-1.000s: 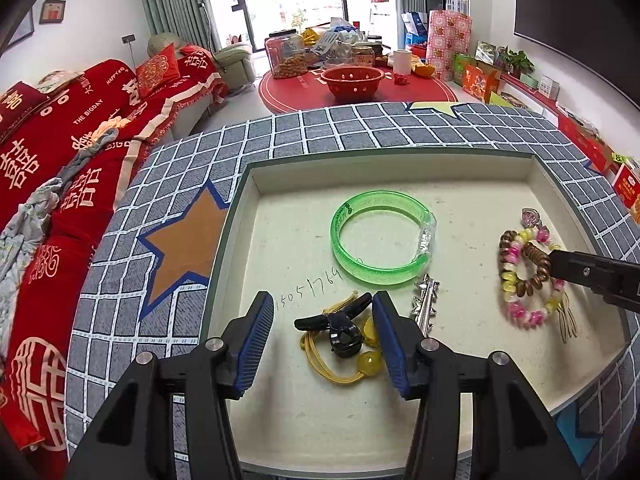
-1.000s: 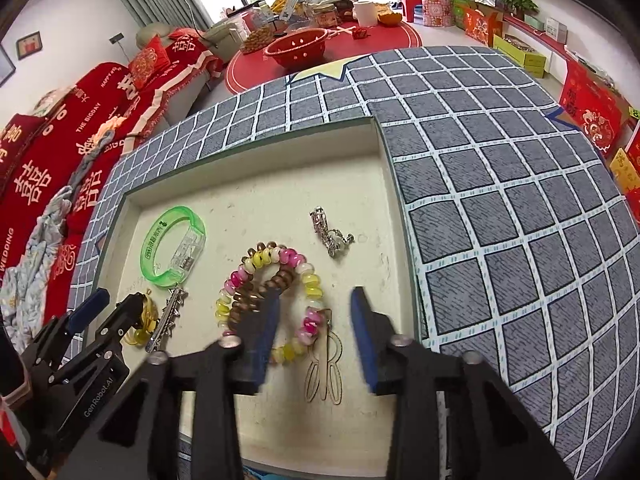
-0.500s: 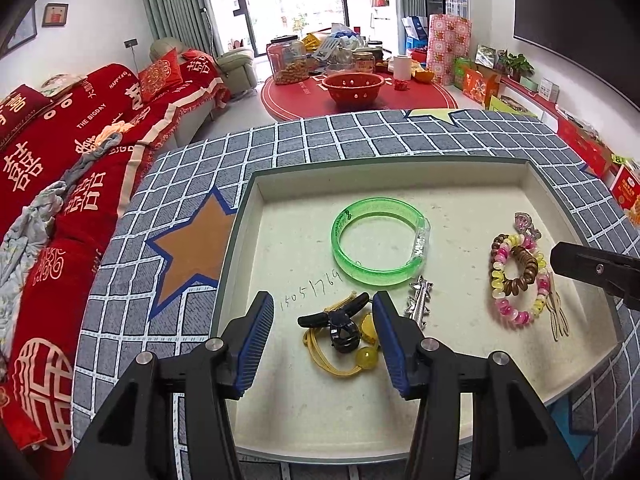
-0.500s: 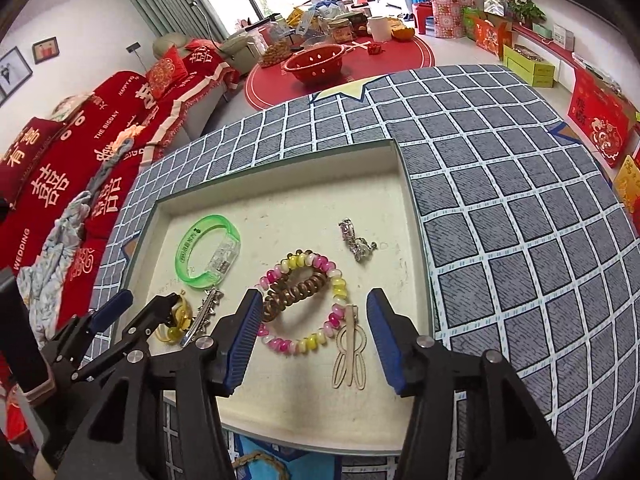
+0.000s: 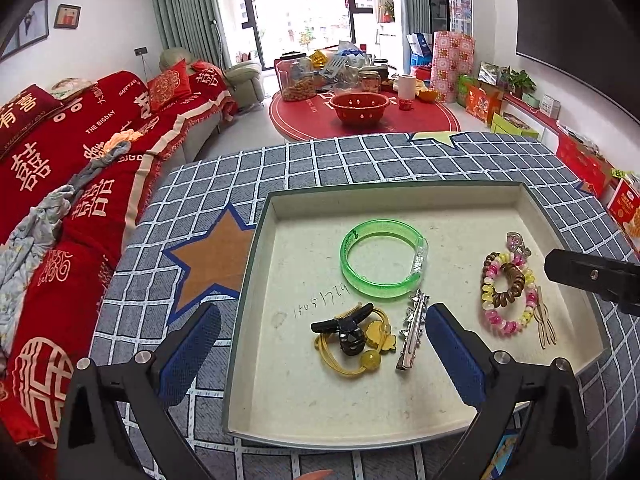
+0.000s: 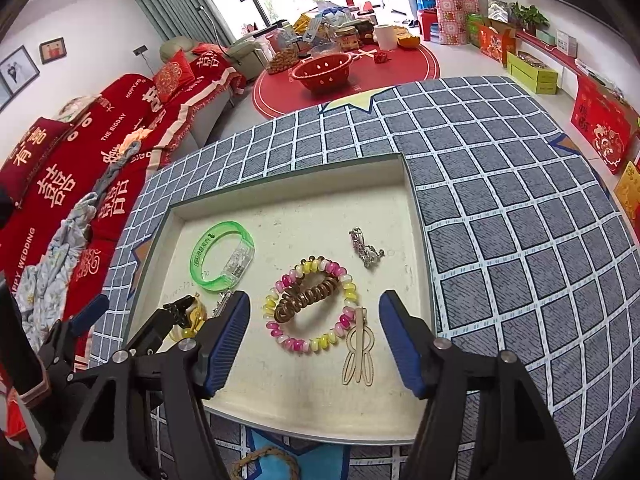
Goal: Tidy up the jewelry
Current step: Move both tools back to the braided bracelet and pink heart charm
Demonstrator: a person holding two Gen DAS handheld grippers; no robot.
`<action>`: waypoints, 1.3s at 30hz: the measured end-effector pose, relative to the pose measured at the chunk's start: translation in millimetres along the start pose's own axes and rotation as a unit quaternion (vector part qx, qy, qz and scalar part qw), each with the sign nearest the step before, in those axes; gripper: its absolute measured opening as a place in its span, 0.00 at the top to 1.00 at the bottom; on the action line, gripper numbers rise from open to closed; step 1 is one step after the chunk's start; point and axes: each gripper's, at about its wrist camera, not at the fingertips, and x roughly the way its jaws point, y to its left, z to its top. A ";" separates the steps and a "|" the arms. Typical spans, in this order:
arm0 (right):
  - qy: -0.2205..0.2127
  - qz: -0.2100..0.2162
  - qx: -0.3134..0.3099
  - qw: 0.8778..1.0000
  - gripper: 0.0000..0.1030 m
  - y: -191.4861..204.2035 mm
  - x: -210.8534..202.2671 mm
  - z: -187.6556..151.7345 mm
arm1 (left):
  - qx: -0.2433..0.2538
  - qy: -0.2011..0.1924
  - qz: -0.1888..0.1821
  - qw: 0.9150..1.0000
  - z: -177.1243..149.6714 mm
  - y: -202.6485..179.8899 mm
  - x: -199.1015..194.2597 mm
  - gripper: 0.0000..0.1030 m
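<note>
A shallow cream tray (image 5: pixel 400 196) (image 6: pixel 280 188) on a checked table holds the jewelry. In it lie a green bangle (image 5: pixel 382 258) (image 6: pixel 222 258), a black claw clip on a yellow hair tie (image 5: pixel 352 336), a silver hair clip (image 5: pixel 412 328), a pink and yellow bead bracelet (image 5: pixel 506 294) (image 6: pixel 312 306) around a brown coil tie (image 6: pixel 306 298), a wooden hairpin (image 6: pixel 358 352) and a silver charm (image 6: pixel 366 246). My left gripper (image 5: pixel 322 354) is open and empty above the tray's near left. My right gripper (image 6: pixel 314 338) is open and empty above the bracelet.
The table has a grey checked cloth (image 6: pixel 500 200) with an orange star (image 5: pixel 216 256). A red sofa (image 5: pixel 60 168) stands to the left. A red round table (image 5: pixel 360 116) with a bowl and jars lies beyond. My right gripper's finger shows at the left view's right edge (image 5: pixel 592 272).
Both grippers have drawn back and up from the tray, so more of the tray shows. Both sets of fingers have opened wider. The jewelry has not moved.
</note>
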 end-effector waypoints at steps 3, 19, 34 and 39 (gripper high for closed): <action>-0.007 0.018 0.005 1.000 0.09 1.0 -6.0 0.0 | 0.005 0.000 0.005 1.000 -1.6 0.7 -5.1 0.00; -0.026 0.035 0.012 0.999 0.00 7.9 -51.2 -22.0 | 0.010 0.004 -0.024 1.000 -42.8 11.0 -47.6 0.00; 0.009 0.026 -0.007 1.000 0.00 -8.8 -85.6 -109.0 | 0.042 0.040 -0.077 0.995 -102.0 -11.2 -65.9 0.00; 0.024 0.001 -0.021 0.999 0.00 -15.5 -90.8 -146.8 | 0.042 0.048 -0.087 0.994 -111.9 -14.7 -66.9 0.00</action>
